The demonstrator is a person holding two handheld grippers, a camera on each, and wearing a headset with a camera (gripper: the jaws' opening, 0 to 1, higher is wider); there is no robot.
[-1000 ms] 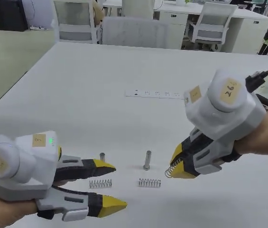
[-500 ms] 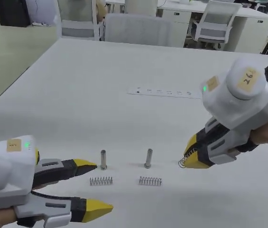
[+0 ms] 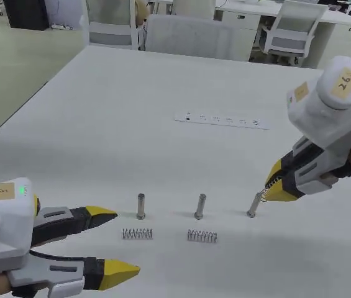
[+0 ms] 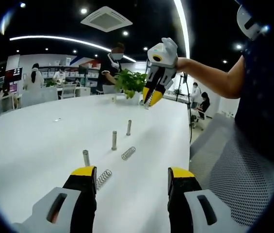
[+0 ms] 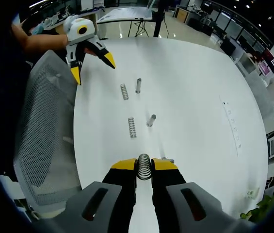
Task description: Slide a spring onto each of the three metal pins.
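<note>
Three short metal pins stand upright in a row on the white table (image 3: 163,93): left pin (image 3: 140,206), middle pin (image 3: 200,206), right pin (image 3: 253,205). Two loose springs lie in front of them, one (image 3: 137,233) by the left pin and one (image 3: 202,236) by the middle pin. My right gripper (image 3: 274,186) is shut on a third spring (image 3: 266,190), which hangs just above and right of the right pin. In the right gripper view that spring (image 5: 144,166) sits pinched between the yellow tips. My left gripper (image 3: 114,243) is open, low at the left, near the left spring.
A white power strip (image 3: 222,119) lies across the middle of the table. Office chairs (image 3: 191,37) and desks stand beyond the far edge. The left gripper view has the pins (image 4: 114,140), a spring (image 4: 128,153) and the other gripper (image 4: 156,87) ahead.
My right gripper has lifted up and to the right with the spring, uncovering the right pin. The left gripper has drawn back slightly to the left. The head camera has shifted.
</note>
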